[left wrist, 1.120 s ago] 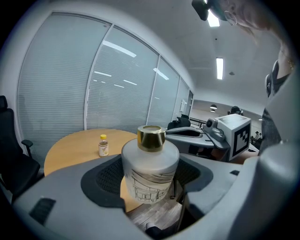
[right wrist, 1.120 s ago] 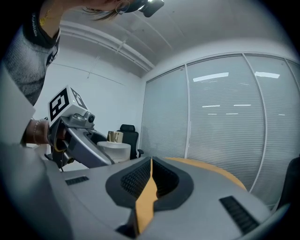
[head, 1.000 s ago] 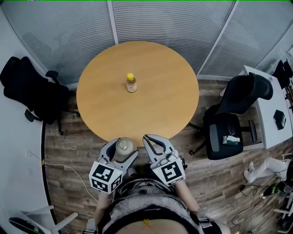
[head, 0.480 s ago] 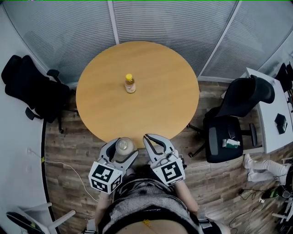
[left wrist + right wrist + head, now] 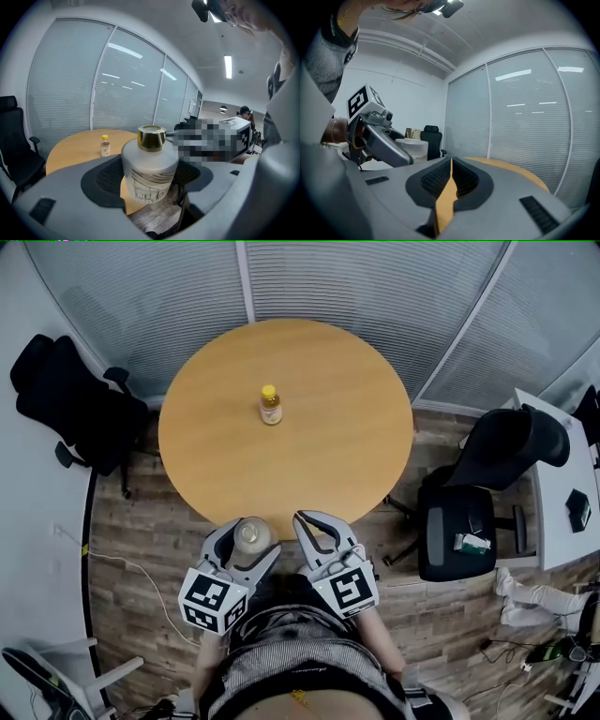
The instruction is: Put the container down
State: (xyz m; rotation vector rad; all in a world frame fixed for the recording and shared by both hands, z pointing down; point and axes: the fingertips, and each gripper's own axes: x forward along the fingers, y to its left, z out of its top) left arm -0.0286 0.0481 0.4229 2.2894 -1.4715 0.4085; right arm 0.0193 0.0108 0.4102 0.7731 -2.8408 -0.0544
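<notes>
A glass-walled office with shut blinds and a wood-plank floor, with a round wooden bench (image 5: 319,456) in the middle.

Nearest the person, the left gripper (image 5: 247,532) has its jaws clamped on the container (image 5: 149,173). This is a squat, frosted white jar with a gold cap and a line drawing printed on its side. It is held upright in the air at the near edge of the bench. Whether its base is already over the rim cannot be told, since both bench top and floorboards show beneath it. The ribbed pads press on the broad body below the shoulder, one on each side.

Just beside it, the right gripper (image 5: 449,183) carries nothing. Its jaws are drawn together, with only a thin sliver of bench showing between them.

The jar looks like glass: stiff, fairly heavy for its size, smooth enough to slip and likely to chip or crack if it lands hard. The wide body is the right place to hold it, not the narrow cap, which could turn or pull off. It should go down level on its flat base.

Farther out, a small yellow-capped bottle (image 5: 270,406) stands alone near the centre of the bench, well apart from the jar. Black office chairs (image 5: 70,409) stand beyond the bench.
</notes>
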